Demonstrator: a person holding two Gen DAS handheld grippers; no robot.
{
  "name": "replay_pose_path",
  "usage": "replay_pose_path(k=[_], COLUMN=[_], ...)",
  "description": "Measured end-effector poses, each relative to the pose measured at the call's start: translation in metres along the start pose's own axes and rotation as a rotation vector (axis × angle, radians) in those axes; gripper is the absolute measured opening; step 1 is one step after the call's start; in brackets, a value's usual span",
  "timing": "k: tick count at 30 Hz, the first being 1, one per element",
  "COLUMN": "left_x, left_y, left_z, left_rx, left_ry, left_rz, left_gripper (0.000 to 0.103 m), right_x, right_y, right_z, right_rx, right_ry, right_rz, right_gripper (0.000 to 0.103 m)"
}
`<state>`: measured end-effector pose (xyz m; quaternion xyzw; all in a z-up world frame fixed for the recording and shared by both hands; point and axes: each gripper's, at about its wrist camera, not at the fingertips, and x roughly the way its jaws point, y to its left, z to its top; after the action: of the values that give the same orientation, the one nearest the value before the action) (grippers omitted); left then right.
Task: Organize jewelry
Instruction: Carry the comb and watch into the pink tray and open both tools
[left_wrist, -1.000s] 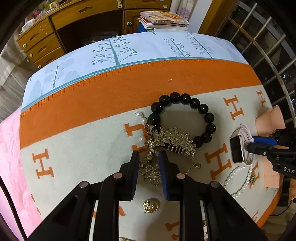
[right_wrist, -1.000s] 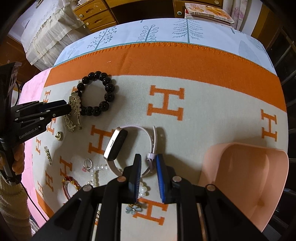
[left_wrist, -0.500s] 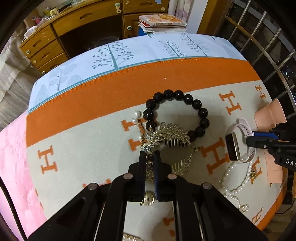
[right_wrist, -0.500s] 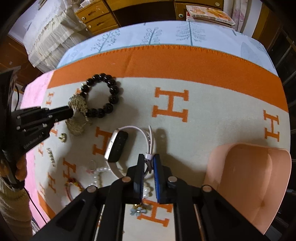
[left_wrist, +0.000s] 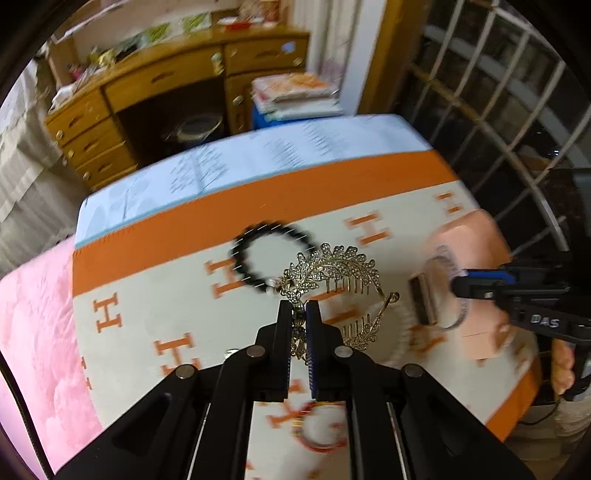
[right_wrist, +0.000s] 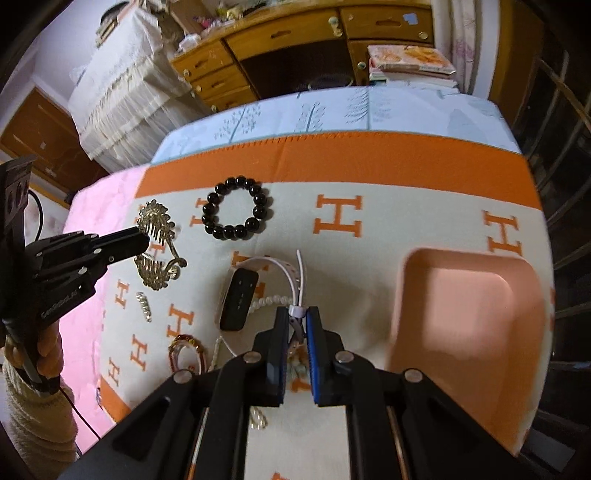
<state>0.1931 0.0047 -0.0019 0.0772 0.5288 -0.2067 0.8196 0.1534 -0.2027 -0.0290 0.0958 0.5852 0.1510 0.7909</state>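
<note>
My left gripper (left_wrist: 298, 308) is shut on a gold leaf-shaped hair comb (left_wrist: 332, 269) and holds it lifted above the blanket; it also shows in the right wrist view (right_wrist: 157, 245). My right gripper (right_wrist: 297, 314) is shut on the white strap of a smartwatch (right_wrist: 238, 302) and holds it raised, its black face to the left. In the left wrist view the watch (left_wrist: 424, 302) hangs in front of the pink tray (left_wrist: 476, 258). A black bead bracelet (right_wrist: 236, 212) lies on the blanket.
The pink tray (right_wrist: 469, 325) sits at the right on the orange-and-cream H-pattern blanket (right_wrist: 369, 184). A pearl string (right_wrist: 267, 301), a red-gold bangle (right_wrist: 186, 352) and a small gold clip (right_wrist: 144, 306) lie near the front. A wooden dresser (right_wrist: 295, 48) stands behind.
Both grippers have risen from the blanket with their loads: the left lifted the gold comb, the right lifted the watch. The left has swung toward the tray.
</note>
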Motion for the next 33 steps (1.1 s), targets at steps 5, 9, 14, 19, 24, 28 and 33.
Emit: replay_pose_path(k=[5, 9, 14, 19, 24, 28, 33], left_x=[-0.026, -0.028, 0.002, 0.056, 0.104, 0.131, 0.142], left_y=[-0.063, -0.113, -0.165, -0.197, -0.208, -0.211, -0.212], left_z=[0.007, 0.017, 0.031, 0.040, 0.042, 0.040, 0.033], left_rx=[0.054, 0.078, 0.067, 0.037, -0.001, -0.014, 0.006], left_ry=[-0.071, -0.099, -0.076, -0.010, 0.048, 0.084, 0.078], left_rz=[-0.072, -0.133, -0.203, -0.204, -0.156, -0.117, -0.100], left_gripper=[0.005, 0.005, 0.005, 0.005, 0.005, 0.005, 0.006], right_x=[-0.045, -0.069, -0.075, -0.065, -0.052, -0.038, -0.025], right_y=[-0.026, -0.048, -0.082, -0.105, -0.123, -0.131, -0.131], right_z=[-0.025, -0.045, -0.078, -0.099, -0.104, -0.101, -0.095], right_rx=[0.041, 0.064, 0.110, 0.162, 0.217, 0.237, 0.238], right_ry=[-0.080, -0.133, -0.147, -0.123, -0.116, -0.102, -0.097], right_rz=[-0.029, -0.119, -0.182, -0.172, -0.130, -0.094, -0.082], right_gripper=[0.009, 0.009, 0.009, 0.009, 0.009, 0.009, 0.010])
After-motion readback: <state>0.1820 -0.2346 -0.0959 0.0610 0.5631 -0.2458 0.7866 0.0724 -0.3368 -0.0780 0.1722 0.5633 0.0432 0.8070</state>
